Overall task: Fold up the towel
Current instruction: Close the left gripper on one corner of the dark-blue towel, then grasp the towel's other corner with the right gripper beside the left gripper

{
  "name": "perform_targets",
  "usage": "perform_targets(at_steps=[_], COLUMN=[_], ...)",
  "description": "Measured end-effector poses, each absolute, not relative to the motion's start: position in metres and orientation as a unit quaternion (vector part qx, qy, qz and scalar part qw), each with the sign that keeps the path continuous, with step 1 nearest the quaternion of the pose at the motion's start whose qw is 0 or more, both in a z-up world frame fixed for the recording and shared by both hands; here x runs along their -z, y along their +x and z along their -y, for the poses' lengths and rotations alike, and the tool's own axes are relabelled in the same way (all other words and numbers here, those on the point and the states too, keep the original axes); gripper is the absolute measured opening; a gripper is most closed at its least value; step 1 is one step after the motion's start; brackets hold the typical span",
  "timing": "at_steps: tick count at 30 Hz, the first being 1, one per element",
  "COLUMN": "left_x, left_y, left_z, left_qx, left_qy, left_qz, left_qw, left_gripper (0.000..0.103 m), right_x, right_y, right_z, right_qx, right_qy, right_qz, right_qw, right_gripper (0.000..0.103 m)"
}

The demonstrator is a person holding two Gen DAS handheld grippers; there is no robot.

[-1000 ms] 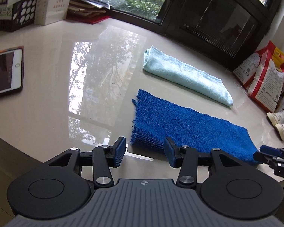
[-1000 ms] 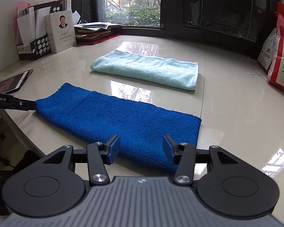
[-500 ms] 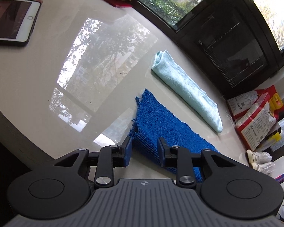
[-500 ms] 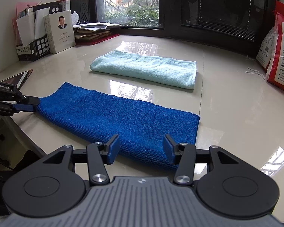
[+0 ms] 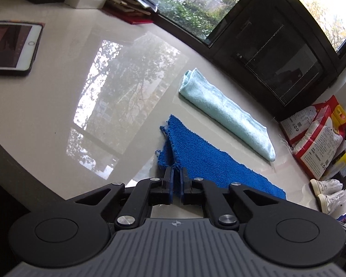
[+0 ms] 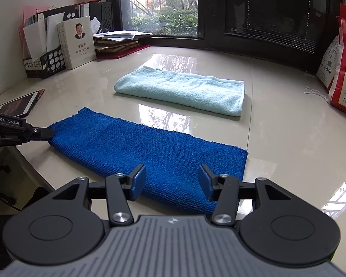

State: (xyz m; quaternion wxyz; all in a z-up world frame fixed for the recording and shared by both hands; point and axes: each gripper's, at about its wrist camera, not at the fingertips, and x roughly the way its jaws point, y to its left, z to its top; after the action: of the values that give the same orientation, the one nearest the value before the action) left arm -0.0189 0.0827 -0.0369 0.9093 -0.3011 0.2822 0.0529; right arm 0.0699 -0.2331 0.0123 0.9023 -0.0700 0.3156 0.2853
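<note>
A dark blue towel lies as a long strip on the glossy cream table. My left gripper is shut on the towel's near left corner, which is bunched and slightly lifted; it also shows at the left edge of the right wrist view. My right gripper is open, its jaws wide apart, just above the towel's near right end and holding nothing. The blue towel shows in the left wrist view too.
A folded light blue towel lies behind the blue one. A tablet is at the left. Books and a file holder stand at the back left. Red and white bags stand at the right. The table's front edge is close.
My left gripper has closed on the blue towel's left corner and pulled it up a little. My right gripper has stayed open over the right end.
</note>
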Motion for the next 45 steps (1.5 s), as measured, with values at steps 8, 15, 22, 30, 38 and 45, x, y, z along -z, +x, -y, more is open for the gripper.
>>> perform_targets(at_steps=[8,15,22,30,38,45], left_x=[0.034,0.039,0.044,0.050,0.055,0.058], left_y=[-0.018,-0.017,-0.020,-0.023,-0.026,-0.025], left_z=[-0.071,-0.068,-0.072,-0.083,-0.094,-0.098], left_qx=[-0.033,-0.016,-0.015,-0.019,-0.009,0.001], left_qy=[-0.267,-0.263,-0.260,-0.263,-0.276,-0.283], left_qz=[-0.270,-0.265,-0.260,-0.263,-0.271,-0.272], left_qw=[0.925,0.928,0.930,0.928,0.922,0.920], left_gripper=[0.006,0.006,0.006,0.006,0.007,0.007], right_x=[-0.034,-0.044,-0.036,-0.025,-0.015,-0.002], right_y=[0.102,0.131,0.147,0.157,0.166,0.186], right_z=[0.192,0.134,0.062,0.007,-0.020,-0.032], right_qx=[-0.349,-0.412,-0.444,-0.447,-0.443,-0.448], right_qy=[-0.052,-0.051,-0.091,-0.130,-0.185,-0.204], right_qz=[-0.334,-0.369,-0.399,-0.406,-0.394,-0.411], right_qw=[0.874,0.831,0.797,0.786,0.784,0.767], right_gripper=[0.051,0.051,0.051,0.051,0.047,0.035])
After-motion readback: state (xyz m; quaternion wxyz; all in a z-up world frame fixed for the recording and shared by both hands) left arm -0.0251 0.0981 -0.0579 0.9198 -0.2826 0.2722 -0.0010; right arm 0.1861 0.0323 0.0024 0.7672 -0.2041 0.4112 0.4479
